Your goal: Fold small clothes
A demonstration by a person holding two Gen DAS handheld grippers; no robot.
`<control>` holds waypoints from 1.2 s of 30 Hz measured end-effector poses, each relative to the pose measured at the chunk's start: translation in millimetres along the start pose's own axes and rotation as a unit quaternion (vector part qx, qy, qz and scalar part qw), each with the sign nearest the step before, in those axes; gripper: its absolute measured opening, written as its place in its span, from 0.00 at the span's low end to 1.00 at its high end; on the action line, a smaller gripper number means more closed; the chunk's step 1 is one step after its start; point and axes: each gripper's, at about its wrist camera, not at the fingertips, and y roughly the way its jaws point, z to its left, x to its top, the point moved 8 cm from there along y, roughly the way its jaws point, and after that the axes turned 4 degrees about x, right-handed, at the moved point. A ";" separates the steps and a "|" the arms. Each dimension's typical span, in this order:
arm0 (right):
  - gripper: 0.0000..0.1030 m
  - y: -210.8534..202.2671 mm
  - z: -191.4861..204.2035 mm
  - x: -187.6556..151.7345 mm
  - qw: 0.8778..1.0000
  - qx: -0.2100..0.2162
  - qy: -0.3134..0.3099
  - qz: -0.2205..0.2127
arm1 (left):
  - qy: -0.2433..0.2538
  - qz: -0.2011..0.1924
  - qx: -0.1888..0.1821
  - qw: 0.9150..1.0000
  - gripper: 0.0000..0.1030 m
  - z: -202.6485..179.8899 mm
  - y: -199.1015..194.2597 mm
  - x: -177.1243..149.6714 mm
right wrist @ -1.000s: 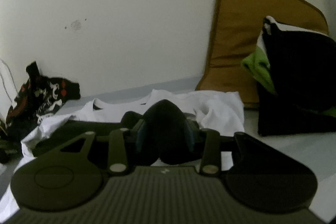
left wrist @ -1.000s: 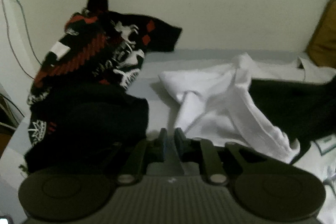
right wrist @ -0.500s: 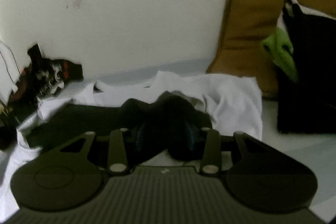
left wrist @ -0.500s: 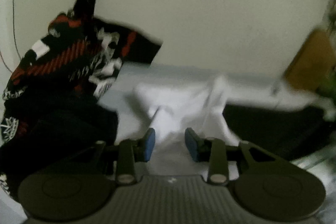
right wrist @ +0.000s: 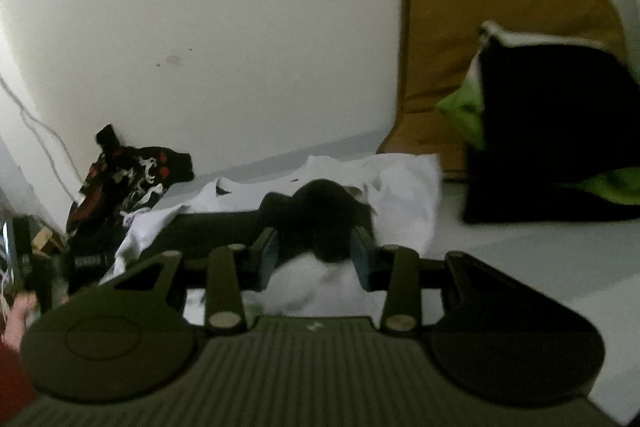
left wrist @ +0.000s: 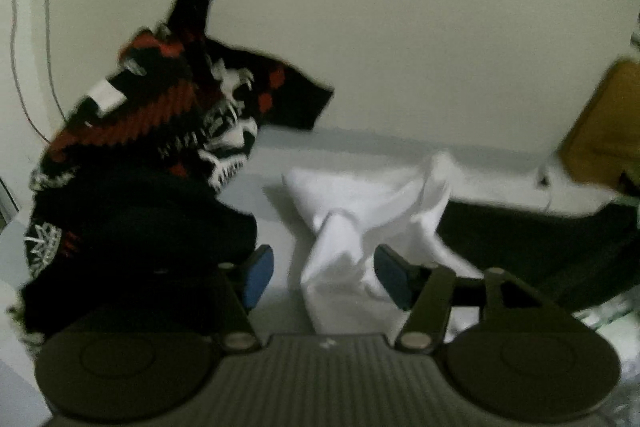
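Observation:
A crumpled white garment (left wrist: 360, 227) lies on the pale surface, and a flat black garment (left wrist: 540, 247) lies over its right part. My left gripper (left wrist: 322, 277) is open, its blue pads on either side of a raised white fold. In the right wrist view my right gripper (right wrist: 316, 259) stands with its jaws apart around a bunched hump of the black garment (right wrist: 324, 215), which lies on the white garment (right wrist: 404, 195). I cannot tell if the pads press on it.
A black, red and white patterned knit pile (left wrist: 152, 155) sits at the left against the wall. A brown cushion (right wrist: 500, 39) leans on the wall at the right, beside a black and green stack (right wrist: 556, 131). Cables hang at the far left.
My left gripper went from shut to wide open and moved in over the white fold. My right gripper's jaws have parted a little around the black hump.

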 end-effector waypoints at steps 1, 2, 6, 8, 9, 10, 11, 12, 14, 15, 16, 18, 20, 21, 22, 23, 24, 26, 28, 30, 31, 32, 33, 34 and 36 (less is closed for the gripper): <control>0.42 -13.1 -0.2 -2.9 1.000 -0.004 -0.007 -0.002 | -0.010 -0.005 -0.004 1.000 0.55 3.0 -10.7 1.7; 0.42 -22.2 -0.9 -5.0 1.000 -0.007 -0.012 -0.003 | -0.016 -0.008 -0.009 1.000 0.55 5.6 -20.3 2.3; 0.42 -61.1 -1.6 -12.3 0.999 -0.010 -0.028 -0.012 | -0.001 -0.017 -0.023 1.000 0.56 18.5 -69.1 -19.2; 0.42 -75.7 1.0 -19.8 0.999 -0.002 -0.035 -0.014 | 0.014 -0.011 -0.028 0.999 0.56 25.6 -94.3 -40.5; 0.42 -82.3 2.3 -23.2 0.999 0.002 -0.038 -0.015 | 0.016 -0.004 -0.033 0.999 0.56 30.2 -107.1 -53.3; 0.42 -87.8 3.2 -26.4 0.999 0.007 -0.040 -0.017 | 0.014 0.005 -0.039 0.999 0.56 35.6 -120.5 -67.1; 0.42 -92.7 4.7 -28.6 0.999 0.011 -0.040 -0.021 | 0.010 0.012 -0.045 0.999 0.56 39.9 -131.8 -77.9; 0.42 -99.1 5.3 -29.8 0.999 0.017 -0.039 -0.027 | 0.004 0.020 -0.051 0.998 0.56 44.6 -144.4 -89.8; 0.42 -114.0 4.1 -29.1 0.998 0.025 -0.032 -0.045 | -0.009 0.035 -0.065 0.997 0.56 53.9 -170.6 -114.0; 0.42 -121.6 3.0 -28.7 0.998 0.029 -0.027 -0.050 | -0.011 0.039 -0.071 0.997 0.56 56.2 -181.6 -123.4; 0.42 -129.3 2.4 -28.9 0.998 0.033 -0.024 -0.052 | -0.012 0.042 -0.075 0.996 0.56 58.0 -192.4 -132.5; 0.42 -145.2 1.6 -31.4 0.998 0.037 -0.029 -0.052 | -0.012 0.047 -0.080 0.996 0.56 60.7 -213.6 -150.3; 0.42 -158.9 0.9 -36.2 0.997 0.035 -0.039 -0.050 | -0.008 0.050 -0.087 0.995 0.56 60.6 -231.0 -165.6; 0.42 -164.8 0.1 -39.5 0.997 0.034 -0.042 -0.049 | -0.006 0.051 -0.092 0.994 0.56 60.8 -237.6 -173.0; 0.42 -170.2 -1.1 -43.9 0.997 0.037 -0.041 -0.047 | -0.005 0.055 -0.095 0.994 0.57 61.0 -243.0 -180.0; 0.42 -174.5 -1.7 -48.2 0.997 0.041 -0.038 -0.044 | -0.004 0.059 -0.097 0.994 0.57 61.2 -247.3 -187.7; 0.42 -178.5 -2.9 -53.5 0.998 0.049 -0.033 -0.037 | -0.003 0.062 -0.100 0.993 0.57 60.6 -251.9 -196.3; 0.43 -183.8 -2.2 -67.4 0.997 0.069 -0.026 -0.013 | 0.004 0.065 -0.106 0.992 0.58 58.8 -259.4 -213.0; 0.45 -186.4 2.9 -85.5 0.994 0.097 -0.031 0.026 | 0.018 0.067 -0.106 0.992 0.60 57.0 -260.8 -230.8; 0.49 -191.4 9.3 -104.7 0.990 0.116 -0.047 0.062 | 0.024 0.075 -0.115 0.990 0.63 55.7 -258.4 -248.9; 0.53 -195.5 10.9 -115.7 0.987 0.125 -0.054 0.083 | 0.022 0.083 -0.121 0.989 0.66 55.3 -253.7 -257.2; 0.57 -198.7 11.9 -124.3 0.985 0.130 -0.059 0.099 | 0.019 0.090 -0.126 0.988 0.68 55.7 -249.7 -262.8; 0.59 -202.1 12.1 -134.4 0.982 0.133 -0.065 0.118 | 0.013 0.096 -0.134 0.986 0.70 54.9 -244.2 -267.9; 0.62 -204.4 12.7 -141.2 0.979 0.136 -0.071 0.133 | 0.007 0.098 -0.142 0.985 0.73 53.8 -239.7 -271.3; 0.68 -208.5 10.4 -158.2 0.975 0.130 -0.089 0.157 | -0.006 0.102 -0.158 0.982 0.74 49.3 -230.6 -274.9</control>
